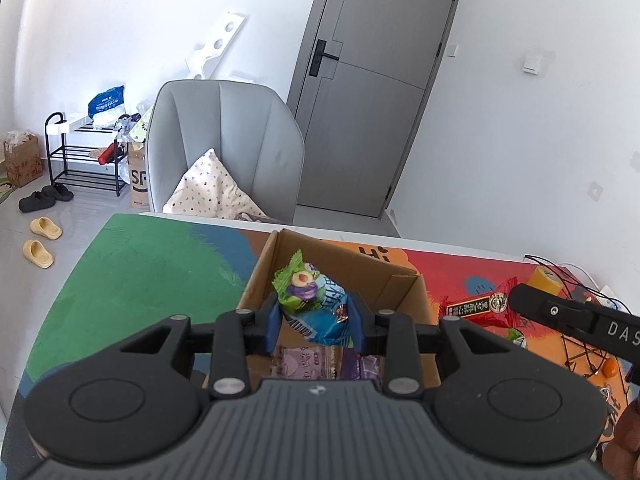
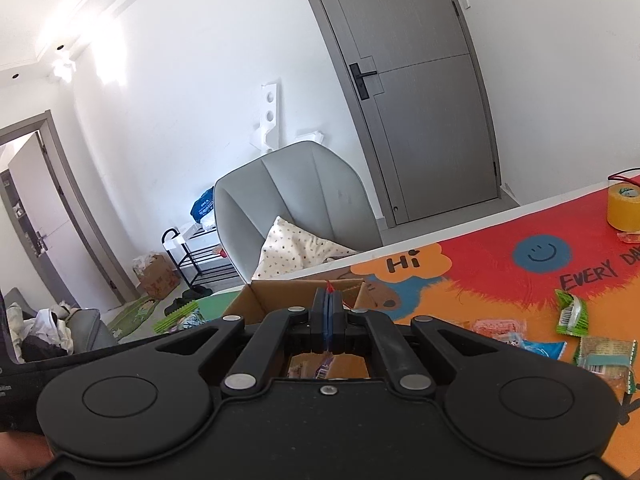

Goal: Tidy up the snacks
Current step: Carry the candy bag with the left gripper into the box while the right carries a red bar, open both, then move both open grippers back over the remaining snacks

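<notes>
Left tool (image 1: 314,312) clamped on two snack packets (image 1: 310,300), hovering over cardboard box (image 1: 400,280).
Right tool (image 2: 329,320) closed, empty, near loose snacks (image 2: 572,316) on desk (image 2: 480,280).

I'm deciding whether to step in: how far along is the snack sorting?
Partway. Purple packets already lie in the cardboard box. The left gripper holds a snack bundle over it. Several packets are still loose on the mat; the right gripper is shut, empty.
</notes>
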The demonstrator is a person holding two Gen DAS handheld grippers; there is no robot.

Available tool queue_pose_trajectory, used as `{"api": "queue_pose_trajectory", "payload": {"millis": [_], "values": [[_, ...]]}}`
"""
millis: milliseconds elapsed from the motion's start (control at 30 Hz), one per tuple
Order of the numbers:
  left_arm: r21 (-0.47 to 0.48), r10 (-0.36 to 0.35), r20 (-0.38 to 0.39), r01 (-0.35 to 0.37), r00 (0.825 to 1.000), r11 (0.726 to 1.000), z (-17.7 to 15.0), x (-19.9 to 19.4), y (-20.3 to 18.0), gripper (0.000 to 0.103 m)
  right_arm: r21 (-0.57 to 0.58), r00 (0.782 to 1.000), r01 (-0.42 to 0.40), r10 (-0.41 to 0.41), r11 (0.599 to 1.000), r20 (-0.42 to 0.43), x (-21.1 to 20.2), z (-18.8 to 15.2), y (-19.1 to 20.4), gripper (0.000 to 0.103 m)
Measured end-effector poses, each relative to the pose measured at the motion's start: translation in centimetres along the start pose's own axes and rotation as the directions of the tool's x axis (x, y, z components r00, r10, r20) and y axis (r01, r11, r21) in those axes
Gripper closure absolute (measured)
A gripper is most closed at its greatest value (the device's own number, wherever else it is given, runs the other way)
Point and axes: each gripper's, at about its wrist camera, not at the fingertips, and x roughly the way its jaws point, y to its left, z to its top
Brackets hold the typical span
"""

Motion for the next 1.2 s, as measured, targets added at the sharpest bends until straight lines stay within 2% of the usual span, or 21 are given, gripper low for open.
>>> {"api": "queue_pose_trajectory", "payload": {"millis": [200,367,433,533,633,933,1000,1067,1133,1200], "values": [[-0.034,-0.008,-0.013,0.007,1.000,0.999,0.1,0.2,1.4,0.053,-0.025,1.000,-0.016,0.016,1.000,-0.008,1.2,0.4,1.4,0.102],[-0.030,0.023,-0.015,-0.024,1.000,0.999,0.0,-0.2,2.3,0.050,-0.028,0.999,-0.029,0.029,0.999,-0.026,2.4,0.2,2.3,0.102],[-0.044,0.038,-0.031,-0.040,0.999,0.998,0.1,-0.4,2.8,0.044,-0.026,0.999,-0.036,0.035,0.999,-0.033,2.7,0.2,2.5,0.102],[-0.043,0.066,-0.047,-0.068,0.997,0.997,0.0,-0.5,3.3,0.041,-0.028,0.998,-0.049,0.048,0.998,-0.041,3.1,0.2,2.9,0.102],[-0.042,0.092,-0.056,-0.094,0.994,0.995,-0.1,-0.9,3.6,0.028,-0.030,0.997,-0.064,0.062,0.997,-0.044,3.5,0.3,3.5,0.102],[-0.049,0.138,-0.078,-0.142,0.987,0.989,-0.7,-1.6,4.5,0.019,-0.029,0.993,-0.115,0.115,0.993,-0.023,4.7,1.1,5.2,0.102],[-0.054,0.138,-0.080,-0.142,0.987,0.988,-0.7,-1.8,4.7,0.019,-0.048,0.995,-0.102,0.100,0.994,-0.024,4.9,1.2,5.7,0.101],[-0.055,0.139,-0.079,-0.143,0.987,0.988,-0.8,-1.9,4.7,0.019,-0.044,0.996,-0.082,0.080,0.996,-0.040,5.2,1.2,5.8,0.096],[-0.052,0.143,-0.082,-0.147,0.986,0.988,-0.8,-1.9,4.8,0.018,-0.021,0.995,-0.079,0.077,0.997,-0.057,5.2,1.0,5.4,0.064],[-0.051,0.145,-0.083,-0.150,0.986,0.987,-0.8,-1.9,4.8,0.018,-0.013,0.997,-0.064,0.064,0.998,-0.053,4.8,0.6,5.0,0.060]]}}
